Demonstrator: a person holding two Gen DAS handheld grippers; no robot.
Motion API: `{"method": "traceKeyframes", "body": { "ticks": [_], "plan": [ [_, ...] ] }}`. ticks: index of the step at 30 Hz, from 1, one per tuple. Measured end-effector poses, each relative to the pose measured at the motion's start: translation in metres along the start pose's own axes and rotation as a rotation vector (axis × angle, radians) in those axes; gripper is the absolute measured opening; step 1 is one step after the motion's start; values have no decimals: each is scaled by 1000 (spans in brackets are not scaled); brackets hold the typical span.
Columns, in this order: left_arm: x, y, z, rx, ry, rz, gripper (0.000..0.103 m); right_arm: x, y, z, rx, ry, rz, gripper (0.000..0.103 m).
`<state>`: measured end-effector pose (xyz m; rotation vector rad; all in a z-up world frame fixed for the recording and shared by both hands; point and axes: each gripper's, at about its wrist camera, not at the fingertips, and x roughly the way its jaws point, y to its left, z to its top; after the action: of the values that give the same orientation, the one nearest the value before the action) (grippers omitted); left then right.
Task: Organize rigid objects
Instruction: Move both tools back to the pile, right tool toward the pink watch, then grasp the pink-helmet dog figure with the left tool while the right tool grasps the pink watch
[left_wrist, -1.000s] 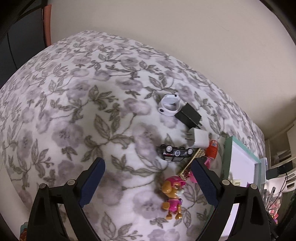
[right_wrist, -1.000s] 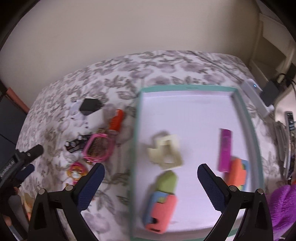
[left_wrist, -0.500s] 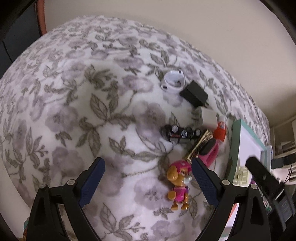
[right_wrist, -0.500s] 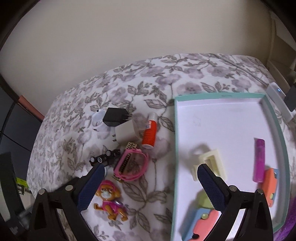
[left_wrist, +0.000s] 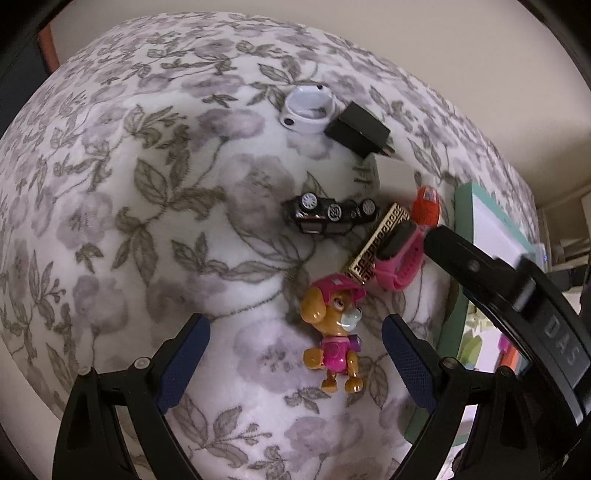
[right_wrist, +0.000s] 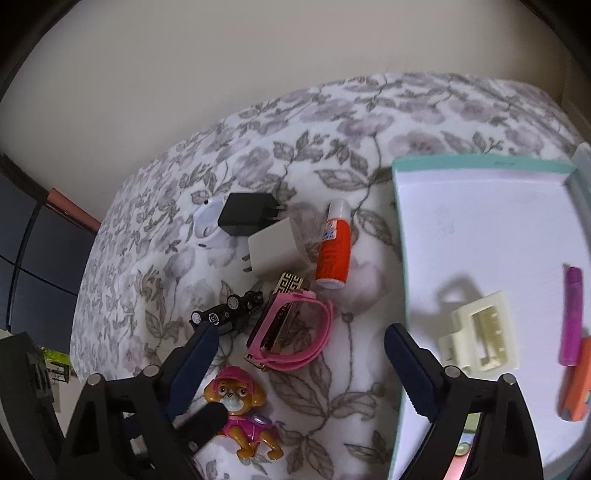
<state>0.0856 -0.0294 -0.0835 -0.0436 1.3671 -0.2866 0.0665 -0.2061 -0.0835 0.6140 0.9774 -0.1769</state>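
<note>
A toy pup (left_wrist: 334, 332) in pink lies on the floral blanket between the fingers of my open left gripper (left_wrist: 293, 360), nearer the right one. My right gripper (right_wrist: 301, 369) hangs over a pink watch (right_wrist: 291, 332); its jaws are closing and its pads touch nothing. The pup (right_wrist: 240, 406) lies by its left finger. Around the watch lie a gold patterned bar (right_wrist: 290, 282), an overturned black toy car (right_wrist: 225, 314), a white charger (right_wrist: 273, 251), a black charger (right_wrist: 247, 214), a white round case (right_wrist: 207, 225) and an orange glue stick (right_wrist: 332, 251).
A teal-rimmed white tray (right_wrist: 400, 240) lies to the right, holding a cream clip (right_wrist: 480, 336), a purple tube (right_wrist: 570, 314) and orange pieces. The right gripper's finger (left_wrist: 461, 254) reaches into the left wrist view just right of the watch (left_wrist: 399, 254). A wall stands behind the blanket.
My right gripper has swung left from over the tray to over the watch and pup, its jaws slightly narrower. My left gripper has sunk toward the pup.
</note>
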Motion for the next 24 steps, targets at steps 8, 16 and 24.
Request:
{"method": "traceKeyframes", "body": {
  "ticks": [8, 16, 24],
  "plan": [
    [11, -10, -1, 29, 40, 16, 94, 25, 4, -1, -2, 46, 13, 88],
    [29, -22, 4, 44, 67, 48, 83, 37, 17, 0, -64, 50, -21, 73],
    [38, -26, 5, 32, 83, 3, 62, 38, 16, -1, -91, 49, -61, 65]
  ]
}}
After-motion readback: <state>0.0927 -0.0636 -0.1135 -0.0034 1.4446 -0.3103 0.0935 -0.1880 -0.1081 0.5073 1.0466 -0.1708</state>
